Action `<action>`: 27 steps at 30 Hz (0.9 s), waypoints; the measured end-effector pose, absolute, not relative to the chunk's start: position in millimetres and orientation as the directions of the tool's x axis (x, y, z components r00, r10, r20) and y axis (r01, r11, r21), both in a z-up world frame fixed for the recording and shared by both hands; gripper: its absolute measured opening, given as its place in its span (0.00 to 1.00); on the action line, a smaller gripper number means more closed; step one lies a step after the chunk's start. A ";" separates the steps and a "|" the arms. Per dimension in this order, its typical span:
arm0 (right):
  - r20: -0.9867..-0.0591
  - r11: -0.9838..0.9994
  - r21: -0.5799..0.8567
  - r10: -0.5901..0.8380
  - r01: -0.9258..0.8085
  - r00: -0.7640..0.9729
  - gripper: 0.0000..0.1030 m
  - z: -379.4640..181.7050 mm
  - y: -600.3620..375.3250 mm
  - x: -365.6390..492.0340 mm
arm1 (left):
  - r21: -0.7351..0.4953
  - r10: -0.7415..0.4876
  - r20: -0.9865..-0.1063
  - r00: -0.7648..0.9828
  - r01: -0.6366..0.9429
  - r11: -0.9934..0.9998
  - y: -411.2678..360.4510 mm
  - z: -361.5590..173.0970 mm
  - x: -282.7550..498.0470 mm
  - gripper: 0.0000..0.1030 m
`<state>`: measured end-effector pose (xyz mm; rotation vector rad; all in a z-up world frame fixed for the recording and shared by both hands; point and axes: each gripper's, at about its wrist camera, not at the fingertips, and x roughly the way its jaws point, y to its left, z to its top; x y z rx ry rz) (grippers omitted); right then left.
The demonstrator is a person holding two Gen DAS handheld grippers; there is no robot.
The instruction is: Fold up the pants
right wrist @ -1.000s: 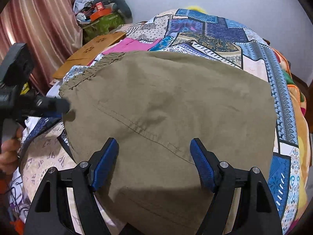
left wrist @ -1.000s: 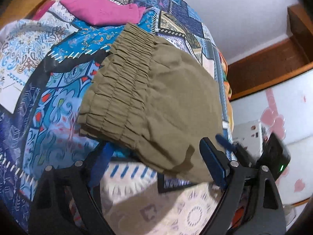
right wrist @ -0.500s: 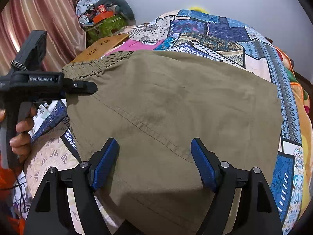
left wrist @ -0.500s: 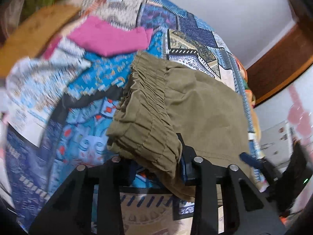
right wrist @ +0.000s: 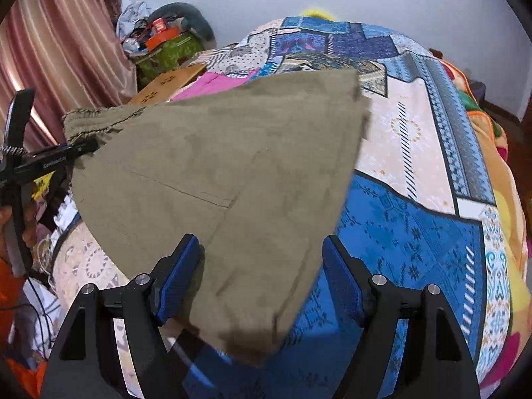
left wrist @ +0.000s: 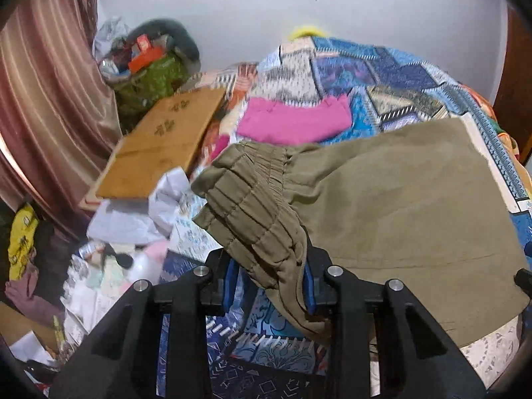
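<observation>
Olive cotton pants (left wrist: 399, 199) hang by their gathered waistband (left wrist: 256, 206), pinched in the left gripper (left wrist: 269, 286) jaws. Right gripper (right wrist: 262, 276) jaws gape around the near fabric corner (unpinched), the garment stretching away leftward.

Bedroom: quilted bed (right wrist: 415, 219), curtain (left wrist: 50, 106).

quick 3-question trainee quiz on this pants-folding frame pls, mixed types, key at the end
1. True or false: the left gripper is clamped on the elastic waistband of the olive pants.
2. The right gripper is: A) pinching the pants, B) open, with the fabric lying loose between its fingers, C) holding the pink garment.
3. Fill in: the pants lie on a patchwork ____.

Key: 1 true; 2 B; 3 bedspread.
</observation>
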<state>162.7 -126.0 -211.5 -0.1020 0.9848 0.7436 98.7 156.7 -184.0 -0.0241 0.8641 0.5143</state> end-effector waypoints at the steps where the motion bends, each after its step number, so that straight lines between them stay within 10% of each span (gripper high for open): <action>1: -0.785 0.755 0.243 0.521 -0.609 0.334 0.71 -211.2 -127.3 162.2 | 0.191 0.430 -0.712 0.556 -0.435 0.880 151.7 -175.8 99.0 0.31; 11: -0.771 0.774 0.307 0.543 -0.554 0.331 0.71 -222.4 -139.1 162.4 | 0.124 0.247 -0.602 0.759 -0.216 0.968 73.6 -101.2 120.0 0.27; 27: -0.737 0.812 0.297 0.530 -0.502 0.420 0.71 -196.8 -183.7 160.8 | -0.039 -0.118 -0.784 0.610 0.141 0.989 -27.7 -159.4 168.5 0.26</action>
